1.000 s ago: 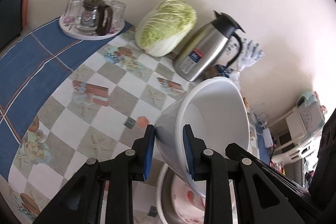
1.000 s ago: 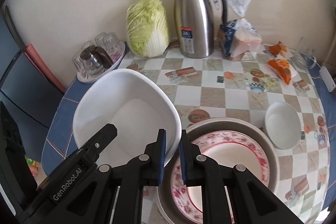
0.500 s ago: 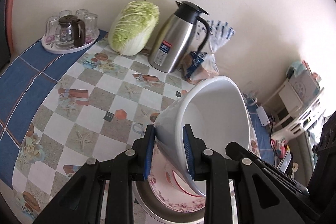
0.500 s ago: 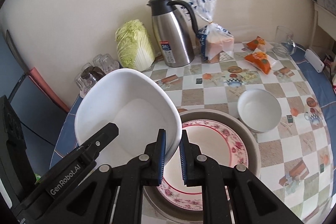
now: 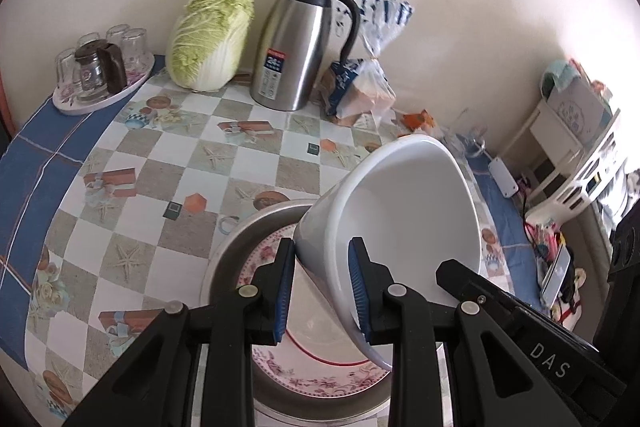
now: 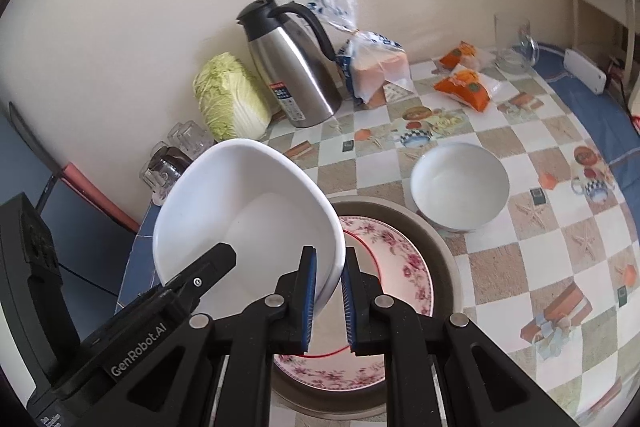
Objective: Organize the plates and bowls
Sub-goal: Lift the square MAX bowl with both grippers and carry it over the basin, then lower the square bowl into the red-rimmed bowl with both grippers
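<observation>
A large white bowl [image 5: 400, 211] hangs tilted in the air, held from both sides. My left gripper [image 5: 320, 267] is shut on its near wall, and my right gripper [image 6: 328, 267] is shut on the opposite rim of the same white bowl [image 6: 248, 211]. Directly under it lies a floral plate [image 6: 400, 267] stacked on a wide grey plate [image 6: 438, 247]. A small white bowl [image 6: 460, 183] stands on the table just beyond the grey plate, to the right. The held bowl hides part of the floral plate [image 5: 320, 367].
Along the wall stand a cabbage [image 5: 212, 39], a steel thermos jug [image 5: 300, 43] and a bagged loaf [image 6: 376, 67]. A tray of glasses [image 5: 100, 75] sits far left. Orange snack packets [image 6: 464, 83], a glass mug [image 6: 516, 47] and a white power strip [image 6: 584, 71] lie far right.
Both grippers have carried the white bowl rightward across the table while rolling. It now hangs over the floral plate, and the small white bowl looks closer.
</observation>
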A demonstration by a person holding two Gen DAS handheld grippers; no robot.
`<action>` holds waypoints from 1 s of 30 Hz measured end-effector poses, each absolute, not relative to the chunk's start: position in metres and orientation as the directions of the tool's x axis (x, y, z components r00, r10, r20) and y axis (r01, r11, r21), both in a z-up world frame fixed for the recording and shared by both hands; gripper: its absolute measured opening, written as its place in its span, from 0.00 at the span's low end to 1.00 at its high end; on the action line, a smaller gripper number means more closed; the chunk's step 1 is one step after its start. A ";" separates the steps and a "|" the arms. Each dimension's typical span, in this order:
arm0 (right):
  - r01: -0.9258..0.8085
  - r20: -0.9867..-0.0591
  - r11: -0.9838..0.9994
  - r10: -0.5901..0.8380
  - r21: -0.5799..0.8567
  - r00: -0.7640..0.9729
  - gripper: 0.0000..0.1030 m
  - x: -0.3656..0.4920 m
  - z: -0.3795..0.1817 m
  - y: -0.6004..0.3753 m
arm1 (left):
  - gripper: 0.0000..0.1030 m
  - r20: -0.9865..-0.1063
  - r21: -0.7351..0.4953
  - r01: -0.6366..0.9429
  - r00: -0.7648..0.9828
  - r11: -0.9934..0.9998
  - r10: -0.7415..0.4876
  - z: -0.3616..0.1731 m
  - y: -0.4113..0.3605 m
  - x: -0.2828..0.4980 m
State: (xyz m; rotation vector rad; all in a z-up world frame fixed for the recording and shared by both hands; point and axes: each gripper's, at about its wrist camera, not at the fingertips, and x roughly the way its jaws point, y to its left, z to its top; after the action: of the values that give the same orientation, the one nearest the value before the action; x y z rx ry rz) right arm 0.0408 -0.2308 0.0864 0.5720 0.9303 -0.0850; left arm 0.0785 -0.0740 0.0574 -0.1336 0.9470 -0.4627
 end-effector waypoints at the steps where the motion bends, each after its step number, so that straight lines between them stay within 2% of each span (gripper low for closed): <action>1: 0.318 -0.777 0.840 0.179 0.440 0.603 0.14 0.039 0.083 -0.235 | 0.28 -0.755 -0.308 0.324 0.489 0.895 -0.436 0.056 -0.076 0.079; 14: 0.322 -0.801 0.826 0.234 0.463 0.551 0.15 0.034 0.064 -0.235 | 0.28 -0.820 -0.207 0.314 0.461 0.926 -0.340 0.041 -0.085 0.077; 30: 0.325 -0.813 0.818 0.264 0.474 0.519 0.16 0.037 0.055 -0.234 | 0.28 -0.851 -0.195 0.303 0.421 0.933 -0.314 0.033 -0.085 0.081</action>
State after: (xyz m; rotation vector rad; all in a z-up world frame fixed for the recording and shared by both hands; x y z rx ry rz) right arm 0.0372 -0.2343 0.0555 0.6409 1.0442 -0.0397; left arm 0.0807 -0.0846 0.0329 -0.0120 1.0691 -0.3864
